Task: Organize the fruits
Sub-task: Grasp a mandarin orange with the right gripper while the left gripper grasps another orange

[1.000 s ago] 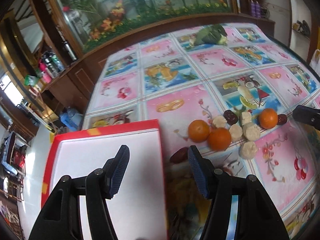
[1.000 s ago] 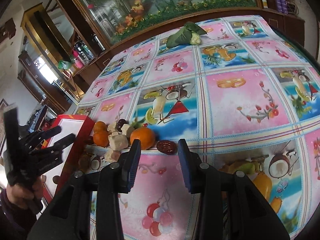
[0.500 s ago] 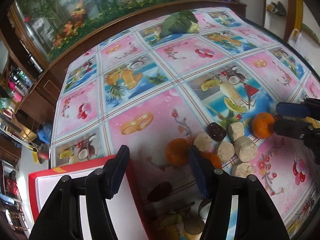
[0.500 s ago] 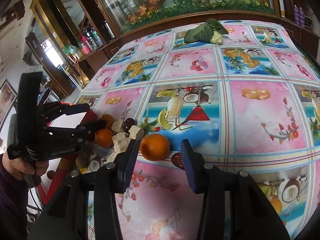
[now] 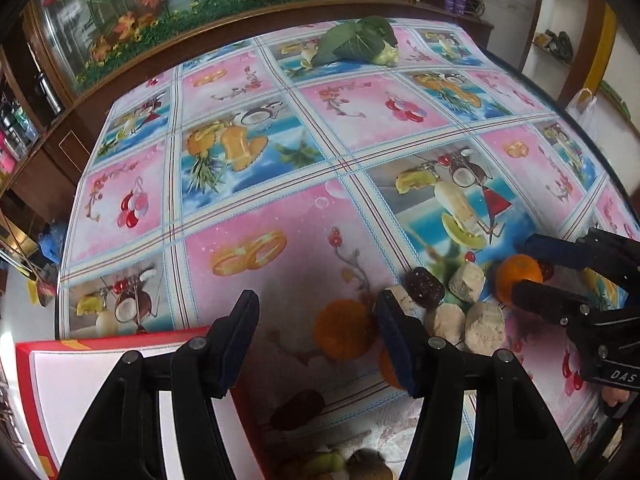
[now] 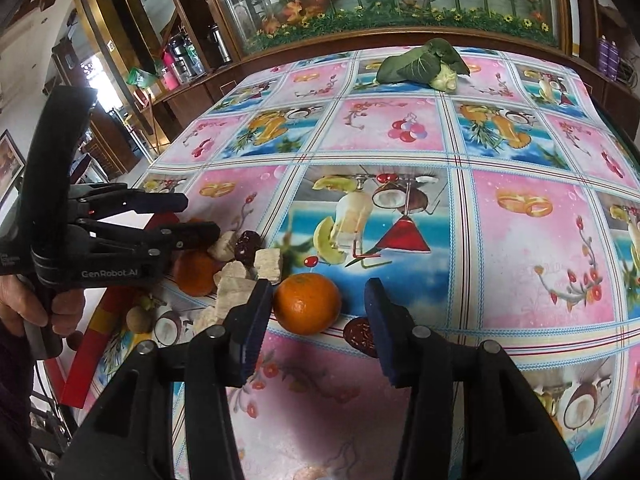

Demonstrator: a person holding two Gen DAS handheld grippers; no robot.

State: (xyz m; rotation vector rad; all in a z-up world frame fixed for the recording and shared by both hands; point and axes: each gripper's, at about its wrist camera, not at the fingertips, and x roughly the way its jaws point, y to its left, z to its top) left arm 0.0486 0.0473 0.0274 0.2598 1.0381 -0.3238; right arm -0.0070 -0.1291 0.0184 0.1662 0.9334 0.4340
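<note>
Right wrist view: right gripper (image 6: 314, 320) spread wide, fingers (image 6: 250, 322) flanking a mandarin orange (image 6: 307, 303) sitting on the patterned surface (image 6: 520, 240), near pad nearly touching the peel, far pad well clear; nothing gripped yet. Judging the orange as light, round and firm under a slightly giving skin, likely to roll if nudged from one side only; best taking hold across the widest part, both pads meeting together, squeezing gently to avoid bruising. Lying just right of it, half hidden by a finger, a dark red date (image 6: 358, 334). Clustering to the left: pale cut chunks (image 6: 269, 265), possibly banana or sugarcane, too unclear to tell; probably soft or crumbly, needing a light pinch on the flat sides. Another dark date (image 6: 246, 245) resting among them.

Left wrist view: left gripper (image 5: 316, 338) also released and empty, hovering over a second mandarin (image 5: 343, 330), a third orange partly hidden behind its right finger. Sitting at the near left, a red-edged box (image 5: 38, 400) with a white inside, showing nothing in the visible part; likely the place for sorted fruit. Lying just right of the box, a brown date (image 5: 298, 410) and small round brown fruits (image 5: 368, 468). Resting at the far edge, a leafy green vegetable (image 5: 356, 42), well apart from everything.
</note>
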